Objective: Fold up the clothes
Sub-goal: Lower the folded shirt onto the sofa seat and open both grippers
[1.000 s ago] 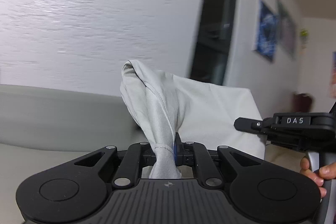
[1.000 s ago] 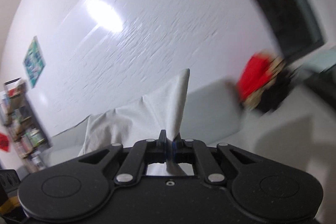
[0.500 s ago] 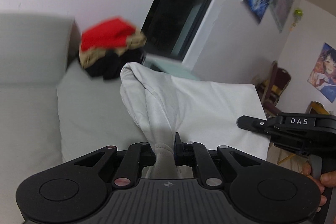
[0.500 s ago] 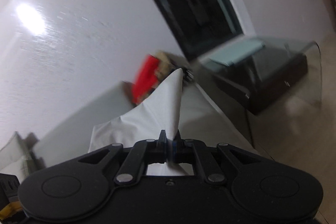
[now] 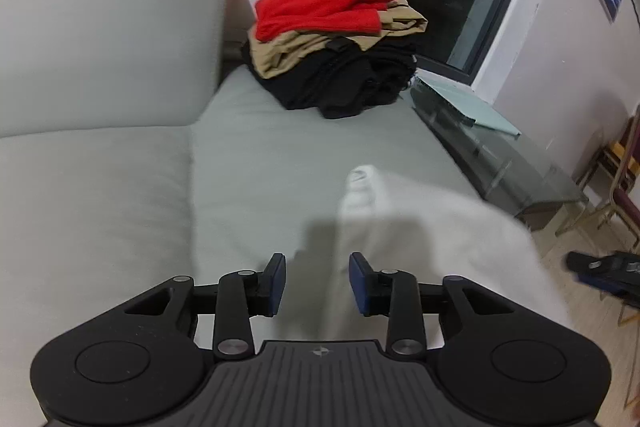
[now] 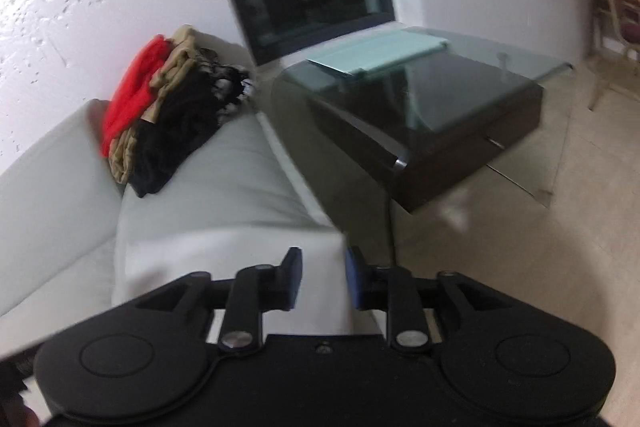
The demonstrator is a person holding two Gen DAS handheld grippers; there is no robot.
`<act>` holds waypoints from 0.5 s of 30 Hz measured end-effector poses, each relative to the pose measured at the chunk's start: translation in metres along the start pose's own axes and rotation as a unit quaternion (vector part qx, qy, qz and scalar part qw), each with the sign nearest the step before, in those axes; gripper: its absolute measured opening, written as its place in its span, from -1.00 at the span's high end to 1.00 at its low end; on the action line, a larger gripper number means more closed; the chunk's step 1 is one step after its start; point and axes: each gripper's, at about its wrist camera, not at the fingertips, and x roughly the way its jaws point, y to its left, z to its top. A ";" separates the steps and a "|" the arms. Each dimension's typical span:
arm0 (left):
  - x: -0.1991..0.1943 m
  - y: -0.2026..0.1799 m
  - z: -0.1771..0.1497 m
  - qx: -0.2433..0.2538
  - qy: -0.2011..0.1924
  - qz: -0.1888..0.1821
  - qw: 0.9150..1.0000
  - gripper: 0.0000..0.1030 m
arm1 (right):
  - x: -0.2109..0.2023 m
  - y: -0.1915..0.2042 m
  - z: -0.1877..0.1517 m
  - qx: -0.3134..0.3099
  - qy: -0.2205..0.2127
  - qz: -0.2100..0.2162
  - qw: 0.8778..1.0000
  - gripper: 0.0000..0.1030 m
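Observation:
A white garment lies blurred on the grey sofa seat, in front of and to the right of my left gripper, which is open and holds nothing. In the right wrist view the same white garment lies over the sofa's front edge, under my right gripper, which is open with nothing between its jaws. The right gripper also shows at the far right of the left wrist view.
A pile of folded clothes, red on tan on black, sits at the far end of the sofa by the wall. A glass-topped dark low table stands right of the sofa. A chair stands by the wall.
Both grippers have let go of the white garment and opened. They have tilted down towards the sofa seat, and the garment has dropped onto it.

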 end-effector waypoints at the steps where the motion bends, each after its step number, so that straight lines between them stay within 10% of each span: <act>1: -0.008 0.002 -0.003 0.015 -0.002 0.005 1.000 0.38 | -0.010 -0.007 -0.005 0.001 -0.007 0.004 1.000 0.23; 7: -0.030 -0.041 -0.018 0.103 0.014 -0.052 0.993 0.43 | -0.061 -0.008 -0.025 -0.029 -0.015 0.037 0.999 0.20; 10: -0.026 -0.075 -0.034 0.148 0.055 -0.063 0.985 0.36 | -0.068 0.013 -0.041 -0.079 0.006 0.059 0.995 0.74; 15: -0.029 -0.091 -0.061 0.200 0.111 0.000 0.974 0.36 | -0.059 0.019 -0.075 -0.109 0.082 0.038 0.990 0.78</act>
